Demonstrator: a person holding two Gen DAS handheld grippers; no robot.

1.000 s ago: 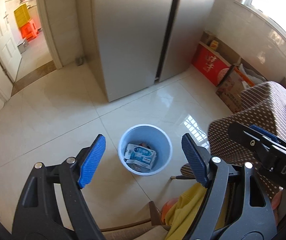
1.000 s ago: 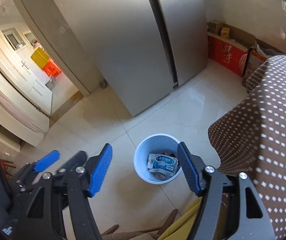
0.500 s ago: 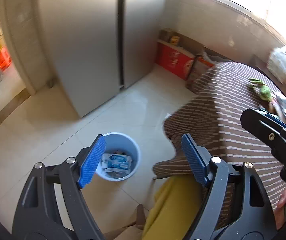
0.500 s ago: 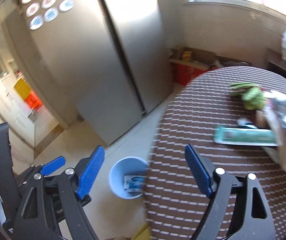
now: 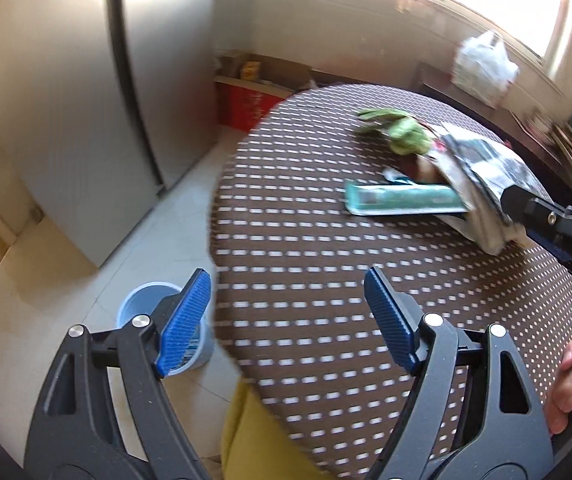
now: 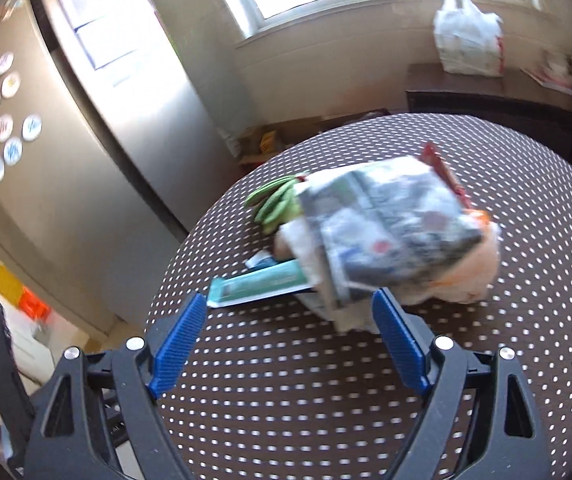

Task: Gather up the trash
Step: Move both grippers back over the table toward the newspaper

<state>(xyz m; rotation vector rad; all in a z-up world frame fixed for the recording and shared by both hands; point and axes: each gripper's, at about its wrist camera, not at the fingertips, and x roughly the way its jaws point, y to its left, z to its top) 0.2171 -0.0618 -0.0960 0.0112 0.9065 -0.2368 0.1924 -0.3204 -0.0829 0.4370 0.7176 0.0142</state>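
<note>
Both grippers, left gripper point(image 5: 288, 320) and right gripper point(image 6: 290, 340), gape empty above the table point(image 6: 286, 400); trash pile point(image 6: 386, 236) lies far (teal box point(image 6: 259, 286) half-buried), so grabbing could scatter it.

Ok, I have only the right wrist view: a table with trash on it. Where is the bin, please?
Observer: The left wrist view shows the blue bin on the floor, beside the table's left edge, partly behind a finger of the left gripper.
Operator: Is the left gripper holding something?
Observer: No, it is open and empty, over the table's near edge.
Operator: Anything under that edge?
Observer: A yellow cloth shows just below it.
</note>
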